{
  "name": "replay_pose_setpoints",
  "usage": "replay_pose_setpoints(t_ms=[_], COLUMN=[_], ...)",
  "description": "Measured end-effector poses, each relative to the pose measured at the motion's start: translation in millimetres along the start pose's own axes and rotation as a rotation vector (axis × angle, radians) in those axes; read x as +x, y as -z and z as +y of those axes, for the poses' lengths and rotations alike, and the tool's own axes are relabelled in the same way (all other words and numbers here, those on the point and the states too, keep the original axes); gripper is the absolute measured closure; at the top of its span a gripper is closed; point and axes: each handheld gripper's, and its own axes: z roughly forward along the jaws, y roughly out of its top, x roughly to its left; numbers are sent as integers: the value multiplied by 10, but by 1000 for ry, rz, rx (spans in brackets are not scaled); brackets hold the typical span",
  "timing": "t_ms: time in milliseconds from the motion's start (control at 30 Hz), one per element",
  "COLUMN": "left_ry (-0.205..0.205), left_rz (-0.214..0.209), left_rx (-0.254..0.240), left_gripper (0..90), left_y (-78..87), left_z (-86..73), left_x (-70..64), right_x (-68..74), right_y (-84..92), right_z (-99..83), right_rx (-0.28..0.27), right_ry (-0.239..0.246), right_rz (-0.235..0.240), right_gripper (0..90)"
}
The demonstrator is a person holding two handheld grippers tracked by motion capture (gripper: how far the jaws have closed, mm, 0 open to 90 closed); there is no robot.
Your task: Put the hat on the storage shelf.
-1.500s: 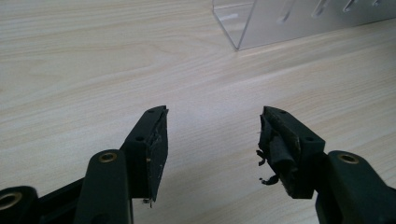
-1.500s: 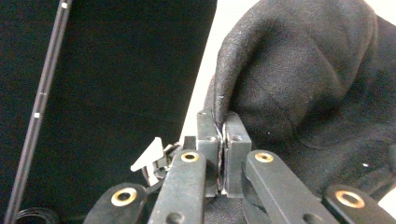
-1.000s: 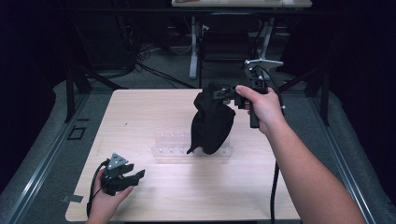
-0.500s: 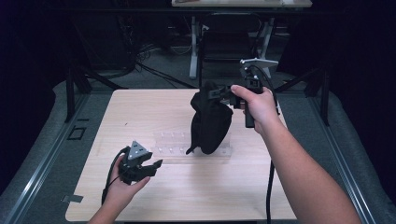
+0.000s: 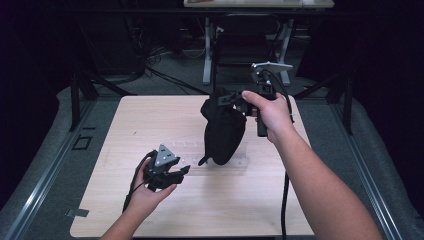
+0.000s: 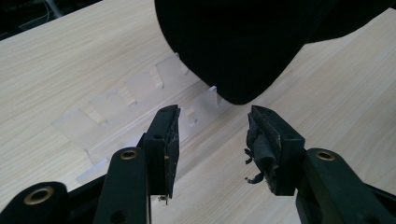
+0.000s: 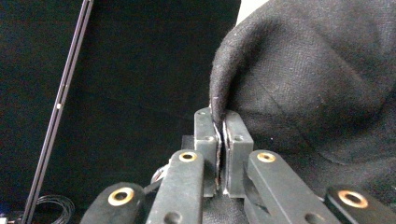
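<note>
While the right gripper [image 5: 231, 99] is raised above the far half of the table [image 5: 125, 125], its jaws are pressed together on the upper edge of a black cloth bag [image 5: 222, 134]. The right gripper view confirms the pinch: a fold of the bag's fabric [image 7: 299, 84] runs down between the two closed pads, with no gap visible. The bag hangs down from that grip, its lower end reaching to just above the right end of a clear plastic rack [image 5: 200, 157] that lies flat near the middle of the table. Whether the bag's bottom touches the rack cannot be told.

The left gripper [image 5: 179, 174] is held in the person's left hand [image 5: 147, 192] over the near left part of the table, pointing right and far toward the bag's lower end. Its jaws stand spread and have just been closing; nothing is between them. In the left gripper view the two pads [image 6: 168, 140] frame bare tabletop, with the bag's rounded bottom [image 6: 238, 46] just beyond the tips and apart from them, and the rack's slotted dividers [image 6: 126, 100] lying to the left, beneath and beside the bag. Frayed black material hangs from the right-hand pad.

The right forearm [image 5: 315, 185] enters from the near right corner.
</note>
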Motion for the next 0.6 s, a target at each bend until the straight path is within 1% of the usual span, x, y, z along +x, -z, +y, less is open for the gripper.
replay_pose_setpoints(t_ms=[100, 167, 233, 300, 333, 367, 533, 600], left_ry=[-18, -34, -45, -52, -55, -63, -75, -73], left_rz=[-6, -19, -19, -29, -27, -29, -34, -33], left_rx=[-8, -8, -15, -16, -20, -13, -26, -27], left_gripper=[548, 560, 567, 574, 579, 585, 667, 684], left_y=[-12, -14, -24, -36, -51, -51, -86, -99], left_z=[60, 98, 131, 167, 186, 201, 259, 279], left_x=[-63, -103, -147, -181, -203, -211, -280, -299], right_x=[13, 23, 36, 43, 47, 54, 71, 79], right_y=[-9, -20, -38, -57, -67, -80, -113, -124], right_z=[5, 7, 8, 14, 15, 15, 17, 16], right_rx=[-3, -4, -4, -1, -2, -1, 1, 0], right_ry=[3, 5, 4, 8, 8, 9, 12, 13], right_rz=[-5, -7, -6, -4, -2, 1, 3, 3], right_gripper=[866, 866, 866, 866, 866, 867, 866, 865])
